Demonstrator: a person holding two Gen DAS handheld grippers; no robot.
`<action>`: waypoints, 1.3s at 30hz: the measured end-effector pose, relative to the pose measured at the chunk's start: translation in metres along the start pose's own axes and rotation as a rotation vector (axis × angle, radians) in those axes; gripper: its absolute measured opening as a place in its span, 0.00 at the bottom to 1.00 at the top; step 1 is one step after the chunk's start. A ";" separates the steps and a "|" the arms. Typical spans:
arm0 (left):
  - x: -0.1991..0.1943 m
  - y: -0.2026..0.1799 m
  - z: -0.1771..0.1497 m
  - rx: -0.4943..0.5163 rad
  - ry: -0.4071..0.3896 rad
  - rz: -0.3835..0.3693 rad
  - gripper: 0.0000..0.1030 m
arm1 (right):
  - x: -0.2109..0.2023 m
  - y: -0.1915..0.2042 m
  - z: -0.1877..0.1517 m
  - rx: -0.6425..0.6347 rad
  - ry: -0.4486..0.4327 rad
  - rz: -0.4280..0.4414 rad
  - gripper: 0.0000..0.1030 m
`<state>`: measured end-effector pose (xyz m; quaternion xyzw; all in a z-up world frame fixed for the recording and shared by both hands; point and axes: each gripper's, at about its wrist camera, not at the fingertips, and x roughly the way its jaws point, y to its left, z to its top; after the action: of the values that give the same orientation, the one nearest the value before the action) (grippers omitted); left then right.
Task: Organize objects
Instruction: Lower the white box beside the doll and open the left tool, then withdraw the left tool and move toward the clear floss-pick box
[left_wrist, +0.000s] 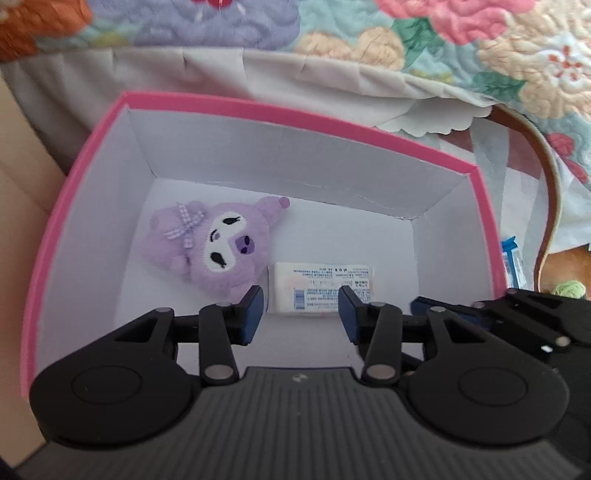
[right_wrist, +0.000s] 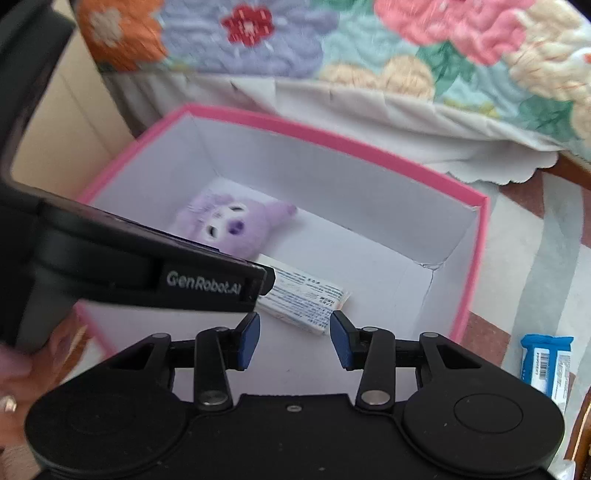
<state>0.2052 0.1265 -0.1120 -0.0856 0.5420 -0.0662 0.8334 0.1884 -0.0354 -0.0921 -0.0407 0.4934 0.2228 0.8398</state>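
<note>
- Box (left_wrist: 122, 258) sits in front of me, bed w/ quilt (left_wrist: 461, 48) behind it.
- Plush toy (left_wrist: 218, 243) lies inside, on the box floor, left half, towards the far wall.
- Small packet (left_wrist: 321, 286) also on the floor, just right of the plush, touching or nearly so; can't tell which.
- My left gripper (left_wrist: 301, 314) is over the box's near edge, packet just ahead of its fingertips.
- My right gripper (right_wrist: 294, 339) is beside it on the right, also above the box.
- Wrapped bar (right_wrist: 546, 365) lies outside the box, to its right, on a cloth (right_wrist: 554, 266).
</note>
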 end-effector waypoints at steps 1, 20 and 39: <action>-0.006 0.000 -0.002 0.003 -0.004 0.008 0.45 | -0.009 -0.002 -0.002 0.005 -0.011 0.015 0.46; -0.118 -0.027 -0.032 0.031 -0.057 0.032 0.46 | -0.128 0.003 -0.016 -0.105 -0.095 0.085 0.46; -0.217 -0.062 -0.102 0.059 -0.162 0.051 0.61 | -0.211 0.027 -0.062 -0.204 -0.149 0.128 0.63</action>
<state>0.0237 0.1026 0.0541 -0.0522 0.4725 -0.0536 0.8781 0.0398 -0.0997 0.0595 -0.0777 0.4062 0.3272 0.8497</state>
